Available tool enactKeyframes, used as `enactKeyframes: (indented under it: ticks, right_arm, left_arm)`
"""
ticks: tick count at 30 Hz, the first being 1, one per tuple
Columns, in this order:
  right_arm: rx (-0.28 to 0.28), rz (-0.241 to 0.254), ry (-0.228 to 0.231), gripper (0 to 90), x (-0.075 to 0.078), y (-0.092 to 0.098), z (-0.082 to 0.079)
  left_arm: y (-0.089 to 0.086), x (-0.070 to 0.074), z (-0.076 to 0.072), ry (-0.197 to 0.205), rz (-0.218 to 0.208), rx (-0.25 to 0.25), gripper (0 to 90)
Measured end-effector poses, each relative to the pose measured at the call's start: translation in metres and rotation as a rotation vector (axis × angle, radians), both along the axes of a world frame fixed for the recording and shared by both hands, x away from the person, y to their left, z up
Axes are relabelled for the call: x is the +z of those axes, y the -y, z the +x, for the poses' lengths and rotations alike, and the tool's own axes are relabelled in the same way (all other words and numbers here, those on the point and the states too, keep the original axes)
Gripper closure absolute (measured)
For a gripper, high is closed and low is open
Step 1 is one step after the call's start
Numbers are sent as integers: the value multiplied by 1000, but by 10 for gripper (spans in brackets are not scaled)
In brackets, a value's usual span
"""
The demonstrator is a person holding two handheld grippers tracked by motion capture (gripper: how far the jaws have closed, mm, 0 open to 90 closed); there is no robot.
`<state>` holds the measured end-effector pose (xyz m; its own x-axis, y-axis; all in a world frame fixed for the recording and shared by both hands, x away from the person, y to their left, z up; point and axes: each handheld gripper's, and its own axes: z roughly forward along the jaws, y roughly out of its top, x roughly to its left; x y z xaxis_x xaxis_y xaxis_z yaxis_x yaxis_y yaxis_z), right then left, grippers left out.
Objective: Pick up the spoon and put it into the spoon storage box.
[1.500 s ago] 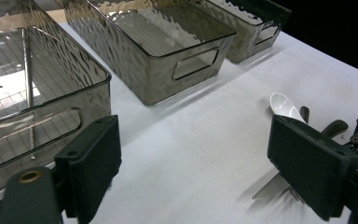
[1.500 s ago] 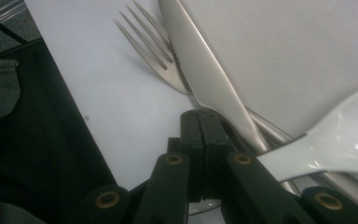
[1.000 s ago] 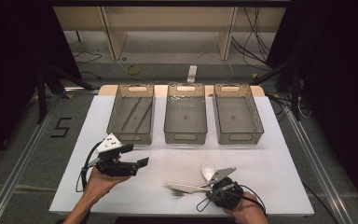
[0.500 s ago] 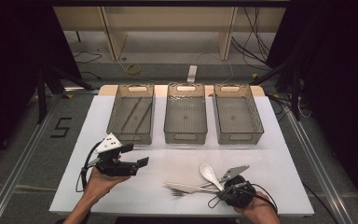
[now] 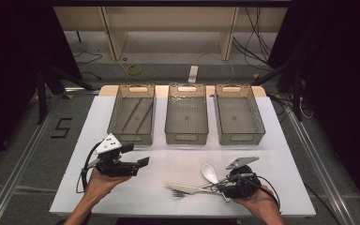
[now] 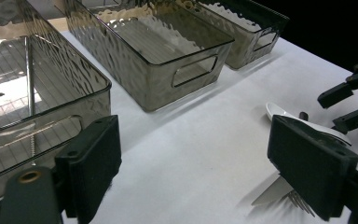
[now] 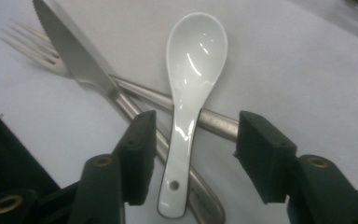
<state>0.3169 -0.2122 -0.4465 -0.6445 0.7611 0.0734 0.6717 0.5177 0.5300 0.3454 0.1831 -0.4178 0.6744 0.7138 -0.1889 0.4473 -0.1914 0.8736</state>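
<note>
The right gripper (image 7: 193,154) has just opened its jaws, and the spoon (image 7: 193,84) handle lies loose between them, pointing straight away; the left gripper (image 6: 209,172) is open too

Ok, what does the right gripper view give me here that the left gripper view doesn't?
Right gripper view: the right gripper close up, its jaws just been opening and standing clear on either side of the white spoon handle, which crosses the knife and fork handles. Left gripper view: three smoky bins, with thin rods in the nearest. Shared: spoon, knife, fork tines, white table.
</note>
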Motion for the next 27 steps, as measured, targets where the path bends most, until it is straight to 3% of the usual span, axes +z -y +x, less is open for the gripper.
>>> enactKeyframes:
  ticks: [8, 17, 27]
  right_arm:
    - [-9, -43, -67, 428, -9, -13, 9]
    - [-2, -57, -86, 585, -12, -15, 11]
    - [5, -71, -95, 676, -15, -16, 16]
  left_arm:
    - [0, 0, 0, 7, -5, 2, 167]
    - [0, 0, 0, 8, -5, 2, 167]
    - [1, 0, -1, 10, -3, -3, 168]
